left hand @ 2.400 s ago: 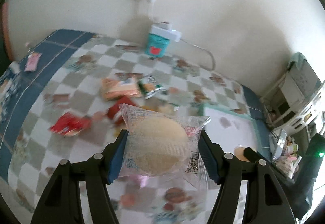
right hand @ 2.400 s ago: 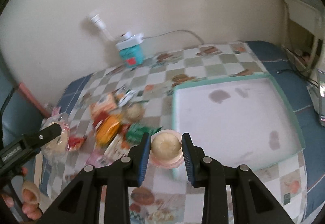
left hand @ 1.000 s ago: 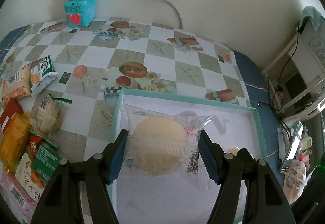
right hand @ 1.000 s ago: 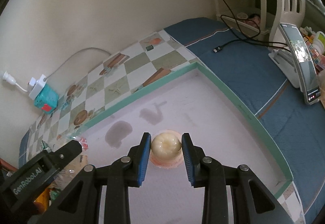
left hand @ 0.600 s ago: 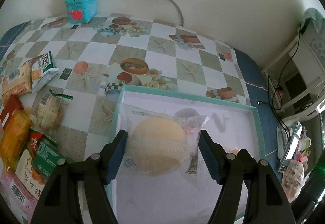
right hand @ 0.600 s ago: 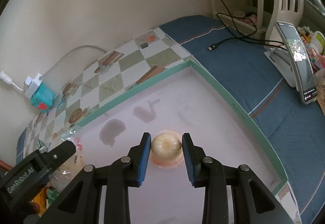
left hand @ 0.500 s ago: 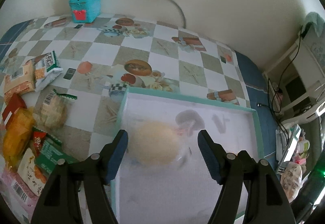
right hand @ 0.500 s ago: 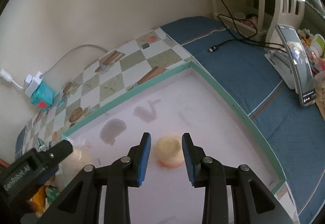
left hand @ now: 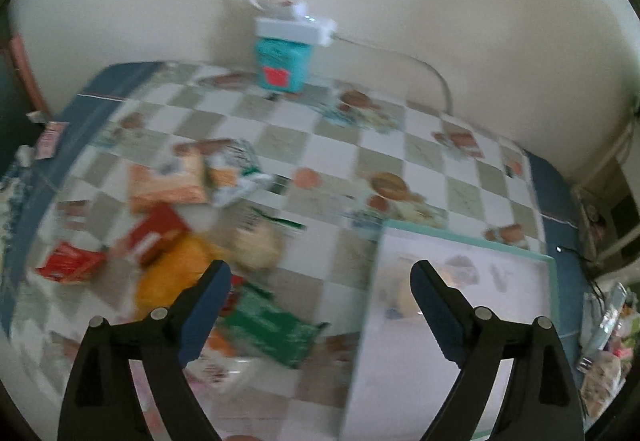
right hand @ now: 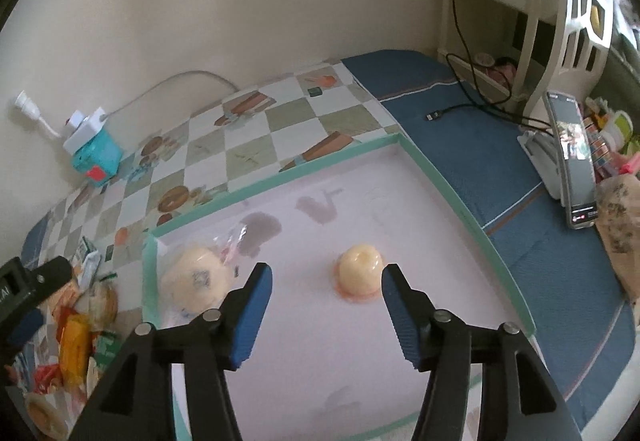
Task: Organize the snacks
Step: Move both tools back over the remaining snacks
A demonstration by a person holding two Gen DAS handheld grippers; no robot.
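Observation:
A shallow tray with a teal rim (right hand: 448, 185) lies on the checkered cloth. In it lie a clear-wrapped round bun (right hand: 196, 277) at the left and a small pale jelly cup (right hand: 362, 269) in the middle. My right gripper (right hand: 326, 273) is open and empty above the tray, the jelly cup just ahead between its fingers. My left gripper (left hand: 320, 277) is open and empty over the cloth left of the tray (left hand: 460, 241). A blurred pile of snack packs, among them a green pack (left hand: 276, 325), an orange bag (left hand: 176, 273) and a red pack (left hand: 152, 233), lies under it.
A teal box with a white power strip (left hand: 286, 53) stands against the wall, also in the right wrist view (right hand: 94, 149). A phone on a stand (right hand: 568, 161) and a black cable (right hand: 468, 109) lie on the blue cloth right of the tray. A white chair (right hand: 560, 1) stands behind.
Both grippers opened and let go: the wrapped bun and the jelly cup now lie in the tray. My left gripper swung left toward the snack pile. My right gripper drew back a little.

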